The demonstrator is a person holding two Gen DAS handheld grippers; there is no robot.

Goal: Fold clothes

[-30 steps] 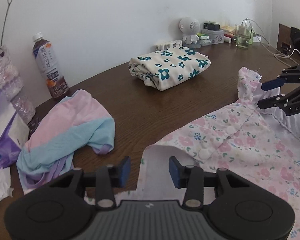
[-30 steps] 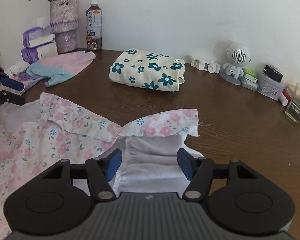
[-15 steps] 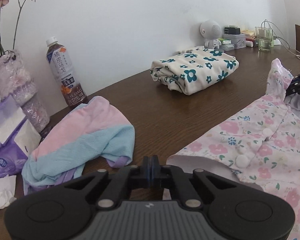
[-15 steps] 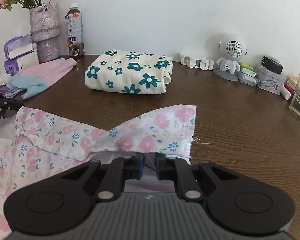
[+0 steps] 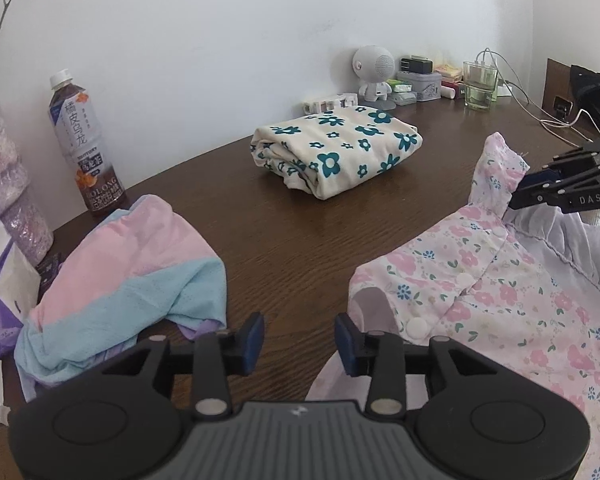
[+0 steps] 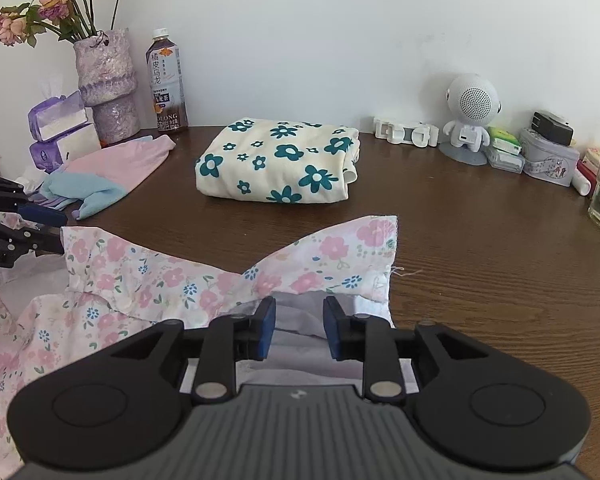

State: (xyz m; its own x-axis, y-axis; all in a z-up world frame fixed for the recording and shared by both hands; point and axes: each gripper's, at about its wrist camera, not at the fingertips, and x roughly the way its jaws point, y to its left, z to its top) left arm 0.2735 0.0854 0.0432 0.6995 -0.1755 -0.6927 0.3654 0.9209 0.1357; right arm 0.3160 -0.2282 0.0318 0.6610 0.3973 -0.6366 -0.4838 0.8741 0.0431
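Pink floral garment [image 5: 500,280] spread on table [image 5: 300,240]. Left hand-held gripper [image 5: 299,338] jaws opening, nothing between. Right hand-held gripper [image 6: 299,328] jaws opening over white lining, unpinched.

Bright, even daylight — sharp, fisheye-bent edges.

We read "OOLONG" and "SUNTORY" on the bottle [image 6: 167,80]. "DAS" stands on the right gripper [image 5: 518,196], "obot.AI" on the left gripper [image 6: 56,230].

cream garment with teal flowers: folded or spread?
Folded. The cream teal-flowered garment sits as a compact rectangular bundle on the table, layered edges visible at its side.
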